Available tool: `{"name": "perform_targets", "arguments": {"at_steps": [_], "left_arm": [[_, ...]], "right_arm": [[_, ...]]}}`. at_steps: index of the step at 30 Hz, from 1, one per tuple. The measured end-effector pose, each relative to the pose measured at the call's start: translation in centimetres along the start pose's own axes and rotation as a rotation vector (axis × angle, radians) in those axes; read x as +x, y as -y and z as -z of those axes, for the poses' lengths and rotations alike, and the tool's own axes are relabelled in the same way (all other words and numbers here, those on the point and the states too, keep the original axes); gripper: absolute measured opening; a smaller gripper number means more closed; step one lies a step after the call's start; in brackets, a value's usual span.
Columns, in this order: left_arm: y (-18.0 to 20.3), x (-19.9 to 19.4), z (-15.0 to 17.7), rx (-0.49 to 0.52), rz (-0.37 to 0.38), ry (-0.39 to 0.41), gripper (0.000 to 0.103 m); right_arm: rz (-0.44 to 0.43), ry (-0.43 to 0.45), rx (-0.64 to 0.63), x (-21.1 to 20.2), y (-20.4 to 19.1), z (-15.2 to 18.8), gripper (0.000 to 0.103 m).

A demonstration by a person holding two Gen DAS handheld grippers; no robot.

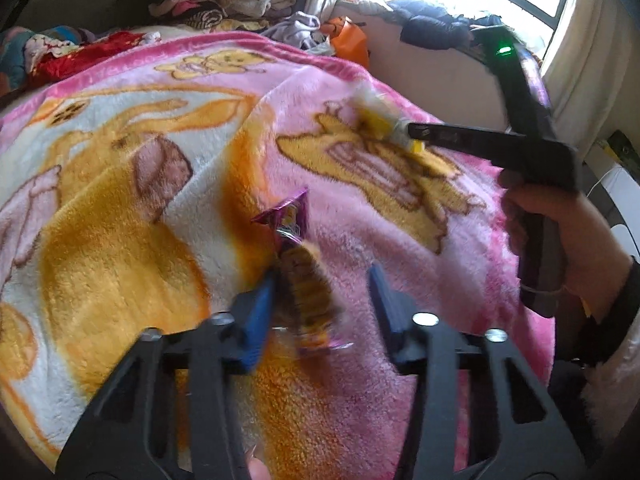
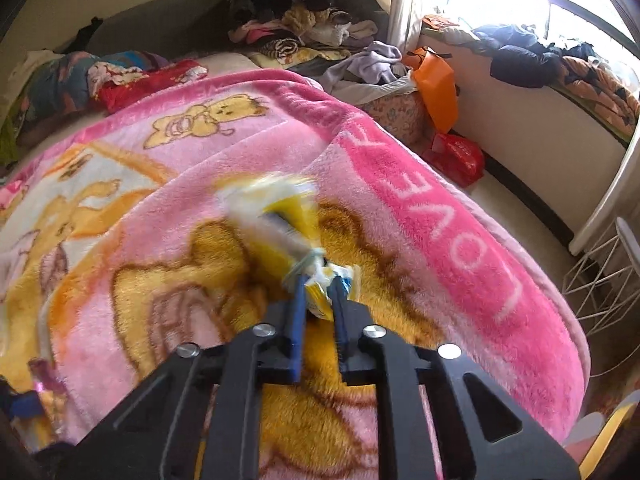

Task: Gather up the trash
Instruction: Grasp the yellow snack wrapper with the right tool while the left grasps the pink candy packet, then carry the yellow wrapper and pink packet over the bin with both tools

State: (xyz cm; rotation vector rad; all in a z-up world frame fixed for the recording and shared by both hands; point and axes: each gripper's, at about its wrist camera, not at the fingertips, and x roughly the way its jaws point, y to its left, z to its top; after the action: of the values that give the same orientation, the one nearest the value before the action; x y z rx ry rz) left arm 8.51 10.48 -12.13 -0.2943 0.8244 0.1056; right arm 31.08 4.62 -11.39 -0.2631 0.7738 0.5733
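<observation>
A purple wrapper (image 1: 298,264) lies on the pink blanket (image 1: 400,240) between the fingers of the left gripper (image 1: 320,284), whose jaws stand apart with only the left pad near it. The right gripper (image 2: 320,284) is clamped on the tail of a yellow wrapper (image 2: 280,216). That thin pinch could slip, and the left could catch fleece.

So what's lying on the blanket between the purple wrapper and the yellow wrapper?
Nothing: in the left wrist view only bare pink blanket shows between the purple wrapper and the yellow wrapper.
</observation>
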Motion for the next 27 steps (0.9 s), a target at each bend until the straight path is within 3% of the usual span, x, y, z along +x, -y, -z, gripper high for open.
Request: {"name": "perform_targets", "arguments": {"at_steps": [9, 27], "left_arm": [[1.2, -0.3, 0.0, 0.026, 0.074, 0.007, 0.02], [9.6, -3.6, -1.9, 0.141, 0.24, 0.091, 0.019]], "right_arm": [[-0.066, 0.068, 0.239, -5.8, 3.7, 3.5, 0.005], [-0.065, 0.217, 0.423, -17.0, 9.0, 9.6, 0.004]]}}
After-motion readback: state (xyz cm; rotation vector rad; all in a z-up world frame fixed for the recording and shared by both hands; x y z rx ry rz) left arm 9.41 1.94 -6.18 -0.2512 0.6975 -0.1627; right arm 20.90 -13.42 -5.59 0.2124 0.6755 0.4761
